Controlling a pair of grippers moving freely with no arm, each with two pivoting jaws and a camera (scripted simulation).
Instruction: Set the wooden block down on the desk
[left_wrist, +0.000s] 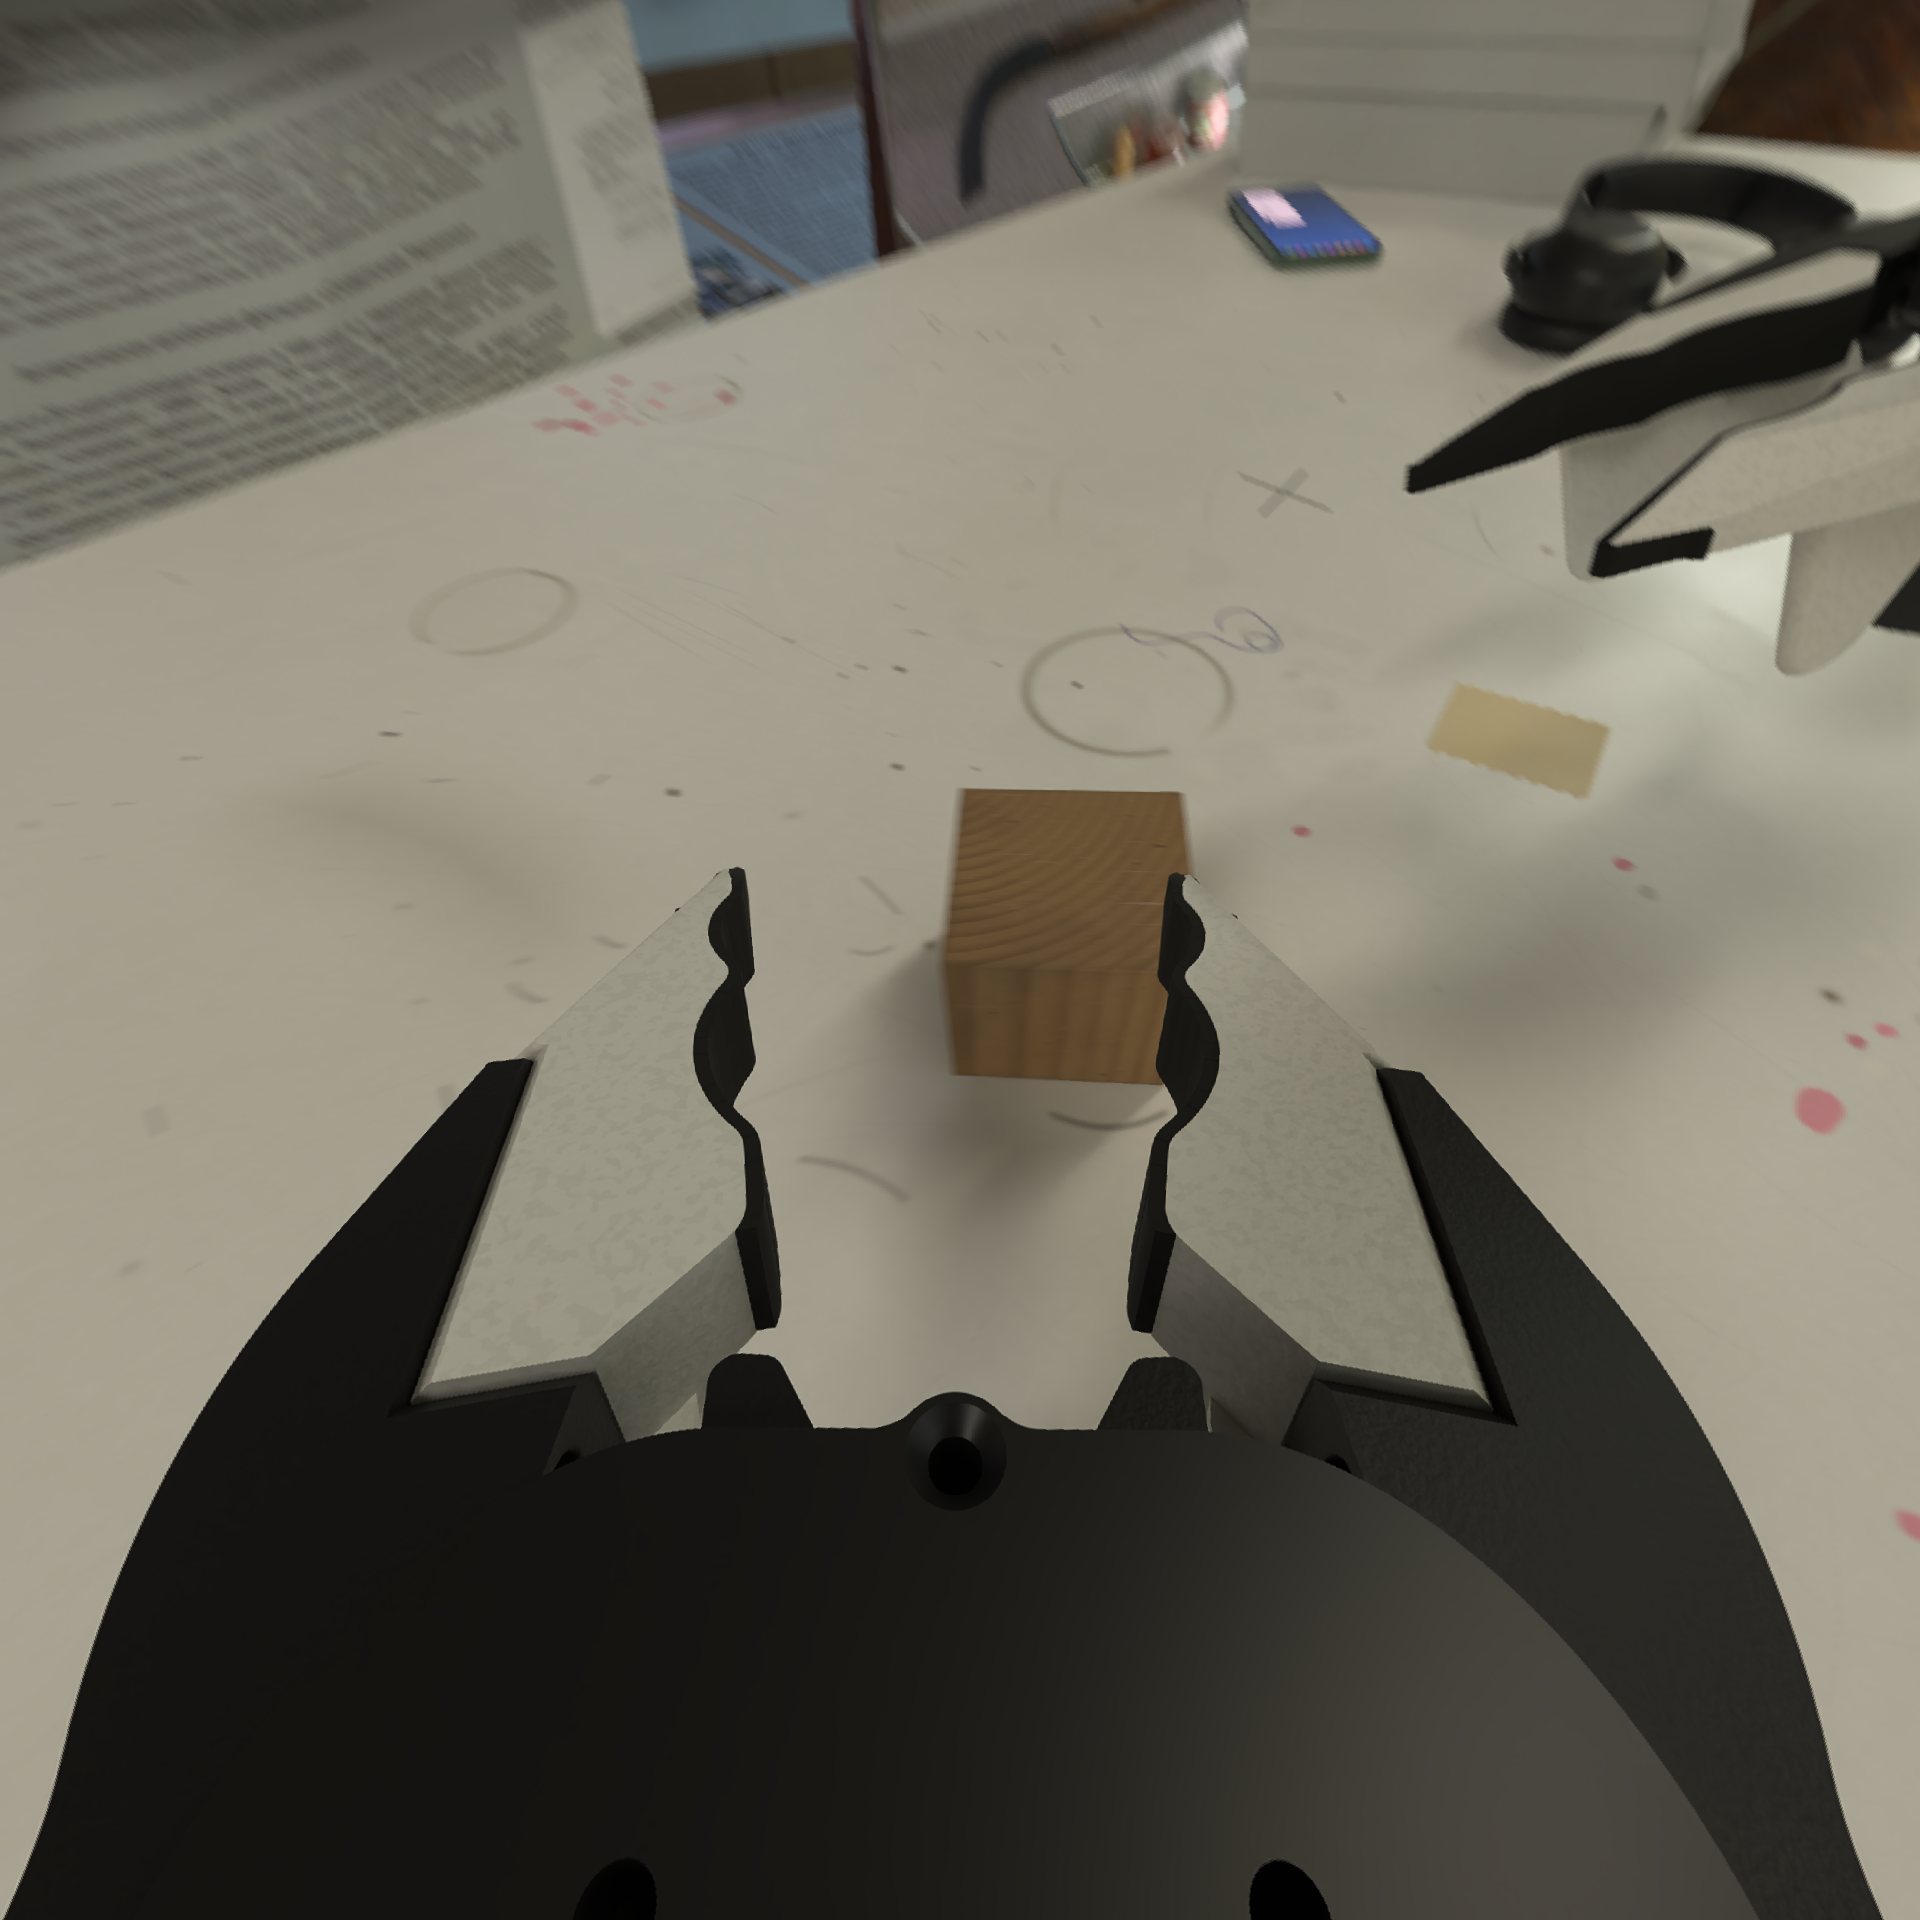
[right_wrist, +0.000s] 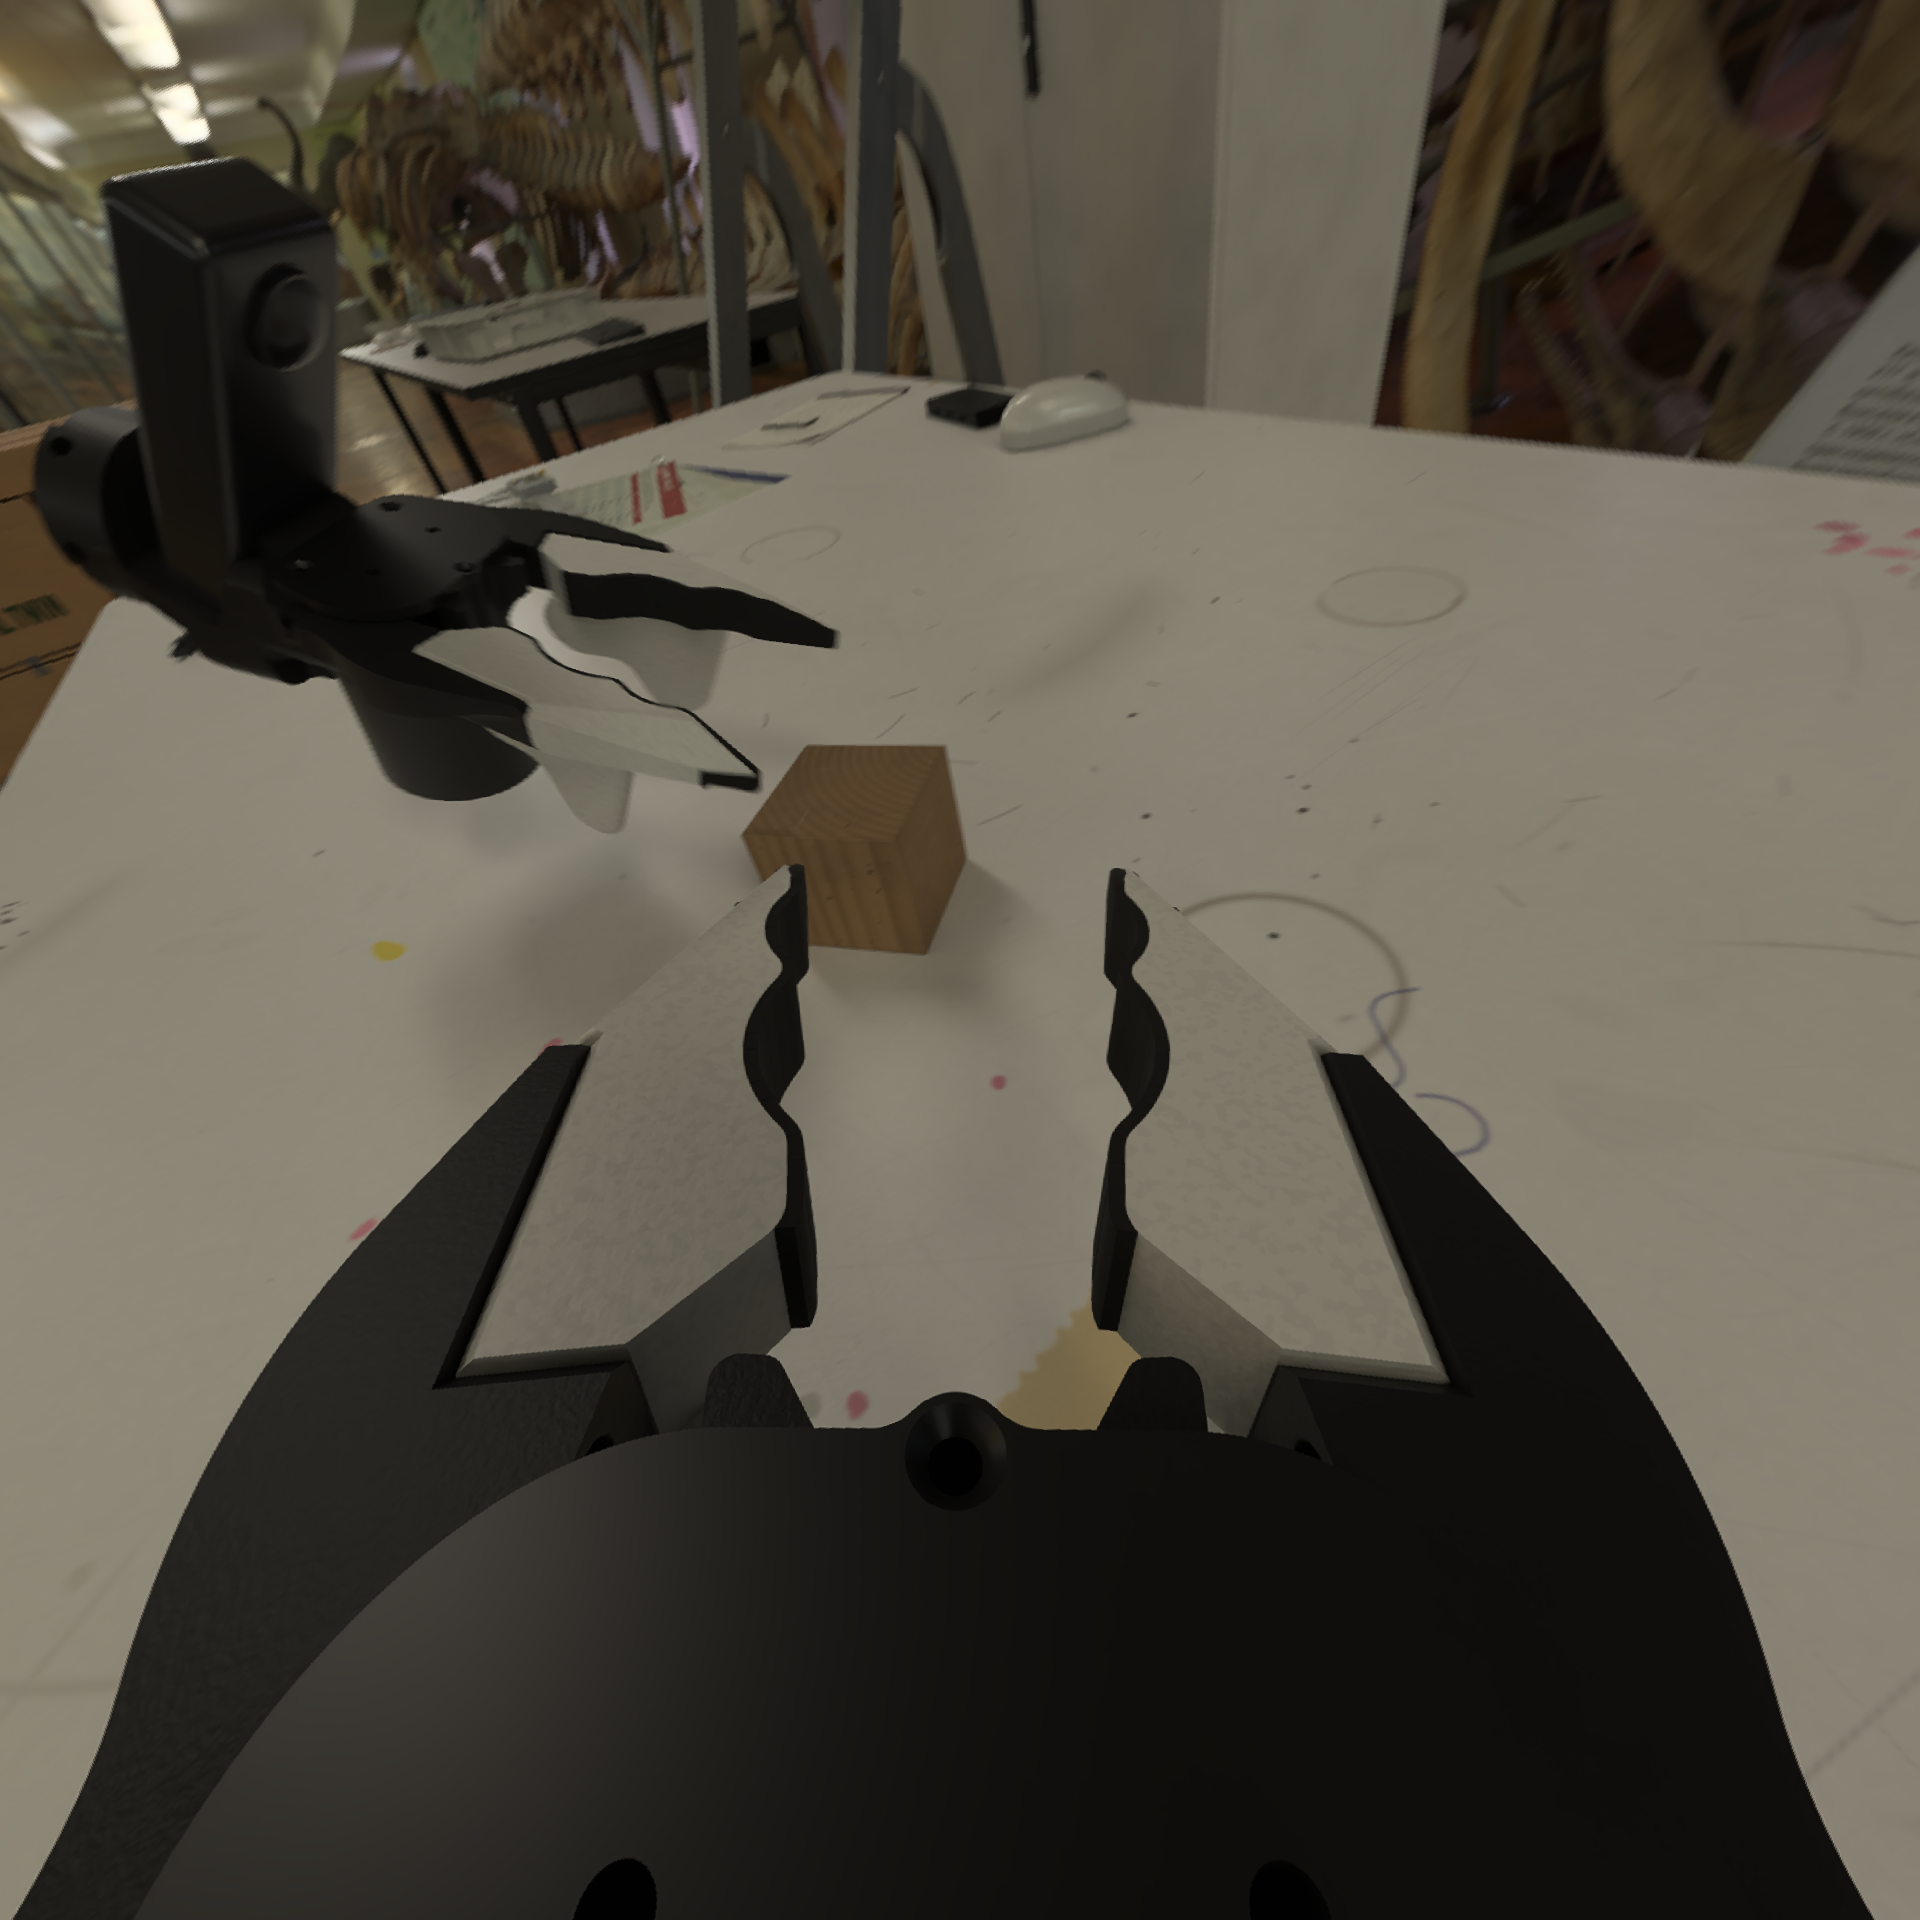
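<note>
Block (left_wrist: 1065, 935) is sitting flat on surface (left_wrist: 727, 675), both claws, left claw (left_wrist: 951, 883) and right claw (right_wrist: 954, 881), are gaping empty, so retreating upward avoids nudging.

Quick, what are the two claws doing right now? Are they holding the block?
Left gripper: open, holding nothing.
Right gripper: open, holding nothing.
The wooden block sits on the desk, free of both.

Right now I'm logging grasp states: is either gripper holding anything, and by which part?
Nothing is held. The wooden block sits on the desk, and both the left gripper and right gripper are open and empty.
</note>
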